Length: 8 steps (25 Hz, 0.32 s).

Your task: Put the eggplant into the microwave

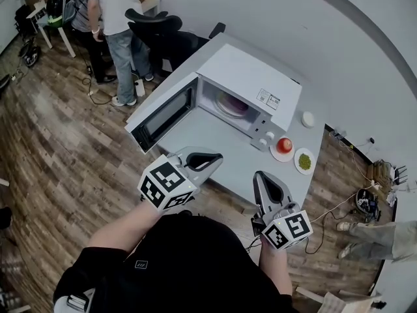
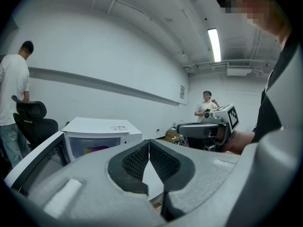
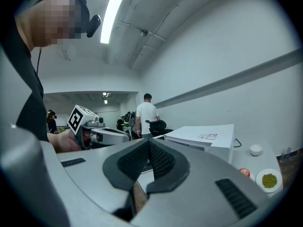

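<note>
Tabletop centre: microwave (image 1: 251,74) sits on the white tabletop (image 1: 195,139), front facing near.
Door: door (image 1: 163,113) swung wide open to the left, cavity in plain sight.
Eggplant: purple shape inside the microwave cavity (image 1: 229,103), low on the cavity floor; too small to read its outline. It also shows as a coloured patch in the cavity in the left gripper view (image 2: 97,149).
Left gripper: left gripper (image 1: 215,156) has its jaws pressed together, pads touching at the tips, nothing between them (image 2: 149,143). Held over the near tabletop edge, in front of the open cavity, tilted slightly down.
Right gripper: right gripper (image 1: 260,176) has its jaws closed too, tips meeting, nothing held (image 3: 149,143). Held at the near right tabletop edge, right of the left gripper, apart from it and about level.
Cross views: each gripper shows in the other's view, hand wrapped round it, marker cube on top.
Right of microwave: red fruit (image 1: 285,145) on a white plate (image 1: 276,154), just beside the control panel; second plate (image 1: 304,161) with green bits just right of it; white round thing (image 1: 307,119) farther back, near the wall.
Far left: person (image 1: 117,18) in white top and jeans stands on the wood floor (image 1: 58,155), beside a black chair (image 1: 156,25).
</note>
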Available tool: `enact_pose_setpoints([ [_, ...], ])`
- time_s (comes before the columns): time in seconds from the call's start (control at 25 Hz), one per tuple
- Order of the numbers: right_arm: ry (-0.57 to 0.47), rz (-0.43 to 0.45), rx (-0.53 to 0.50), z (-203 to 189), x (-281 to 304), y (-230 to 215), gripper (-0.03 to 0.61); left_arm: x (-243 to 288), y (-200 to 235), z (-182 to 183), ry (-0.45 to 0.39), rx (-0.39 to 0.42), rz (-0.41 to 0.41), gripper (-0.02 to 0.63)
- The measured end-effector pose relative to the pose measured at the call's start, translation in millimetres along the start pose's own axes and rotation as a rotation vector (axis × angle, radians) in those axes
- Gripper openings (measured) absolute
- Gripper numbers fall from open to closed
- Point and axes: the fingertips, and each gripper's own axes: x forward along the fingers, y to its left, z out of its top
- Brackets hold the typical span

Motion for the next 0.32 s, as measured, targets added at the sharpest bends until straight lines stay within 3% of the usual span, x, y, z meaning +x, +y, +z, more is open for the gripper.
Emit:
enact_pose_setpoints([
  [0.32,-0.001,0.011,0.010,-3.1,-1.1,1.9,0.014,1.4,-5.1,-2.8,0.001,-0.011,-0.004,0.011],
])
